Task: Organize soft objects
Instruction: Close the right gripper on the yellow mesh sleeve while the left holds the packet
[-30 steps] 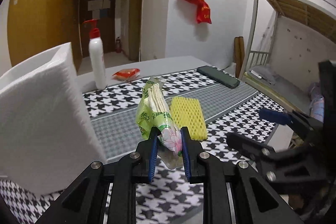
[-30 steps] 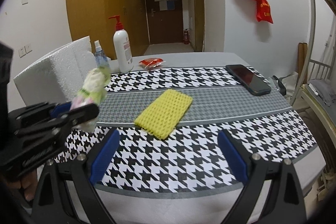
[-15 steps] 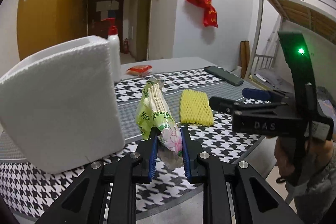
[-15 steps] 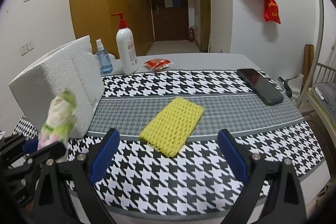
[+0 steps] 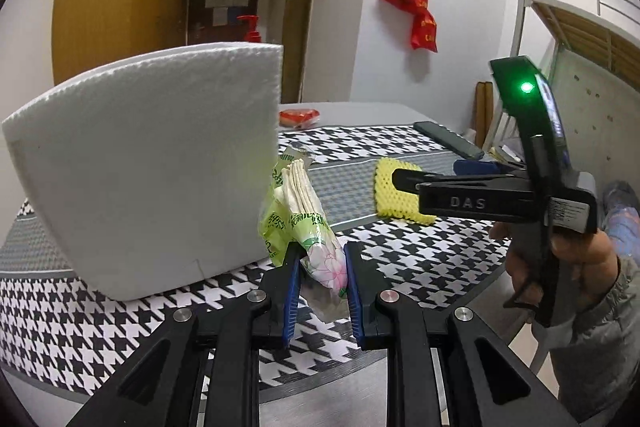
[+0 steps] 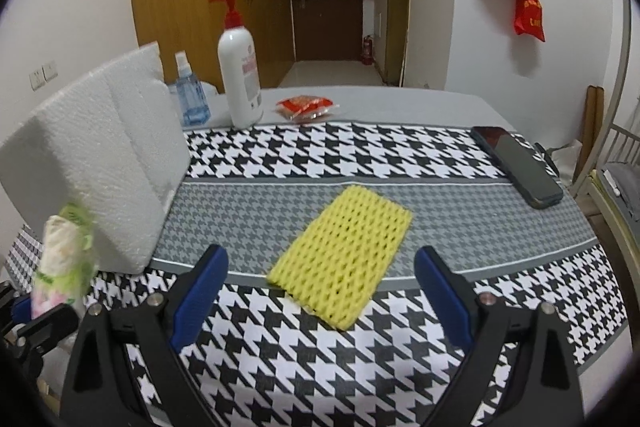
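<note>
1. Grip first: your left gripper [image 5: 320, 281] is pinching the lower end of the green tissue pack [image 5: 298, 211], blue pads squeezing its floral bottom so the pack stands up out of the jaws and clear of the cloth. Holding it low like that keeps the open, papery top free, probably so you can set it down upright.

2. The pack hangs just beside the near corner of the white foam block [image 5: 152, 163], at the front edge of the table [image 6: 400, 155]. I cannot tell whether it brushes the block. That placement suggests you mean to park it against or next to the block, gathering the soft things in one spot.

3. Your right gripper [image 6: 322, 293] is spread wide and empty, pointed down at the yellow foam net [image 6: 344, 259], which lies flat on the grey band of the cloth, well apart from the block. The jaws straddle its near end from above without touching, a sensible pre-grasp width for something so broad and squashy.

4. The pump bottle [image 6: 240, 75], spray bottle [image 6: 192, 95], red packet [image 6: 306, 107] and phone [image 6: 516, 165] sit at the back and right, out of your way.

5. Judging by this, one soft item is in hand and one waits; the net will want a gentle close, since it will flatten easily.
</note>
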`<act>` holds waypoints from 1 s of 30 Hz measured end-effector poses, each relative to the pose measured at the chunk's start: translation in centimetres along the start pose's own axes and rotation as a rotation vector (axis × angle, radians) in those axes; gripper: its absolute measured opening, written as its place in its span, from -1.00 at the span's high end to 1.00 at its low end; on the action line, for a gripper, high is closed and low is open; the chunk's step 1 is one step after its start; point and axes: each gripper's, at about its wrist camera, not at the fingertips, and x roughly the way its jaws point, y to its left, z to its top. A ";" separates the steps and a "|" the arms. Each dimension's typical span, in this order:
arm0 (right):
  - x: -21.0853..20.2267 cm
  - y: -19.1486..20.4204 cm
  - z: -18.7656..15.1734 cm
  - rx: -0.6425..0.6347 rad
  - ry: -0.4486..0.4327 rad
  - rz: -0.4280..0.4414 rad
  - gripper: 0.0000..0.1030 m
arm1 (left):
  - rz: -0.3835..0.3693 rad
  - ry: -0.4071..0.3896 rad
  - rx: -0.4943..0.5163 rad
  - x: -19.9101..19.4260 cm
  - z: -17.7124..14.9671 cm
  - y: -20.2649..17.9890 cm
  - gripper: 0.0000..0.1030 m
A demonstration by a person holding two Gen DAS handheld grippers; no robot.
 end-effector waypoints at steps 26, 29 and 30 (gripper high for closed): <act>5.0 -0.5 0.0 0.025 0.164 -0.051 -0.29 | -0.011 0.005 -0.023 -1.3 -0.9 2.3 0.57; 4.8 -0.7 -0.1 0.037 0.160 -0.043 -0.08 | -0.011 0.005 -0.026 -1.4 -1.0 2.4 0.57; 4.7 -0.8 -0.1 0.045 0.159 -0.039 0.03 | -0.011 0.004 -0.027 -1.5 -1.1 2.4 0.57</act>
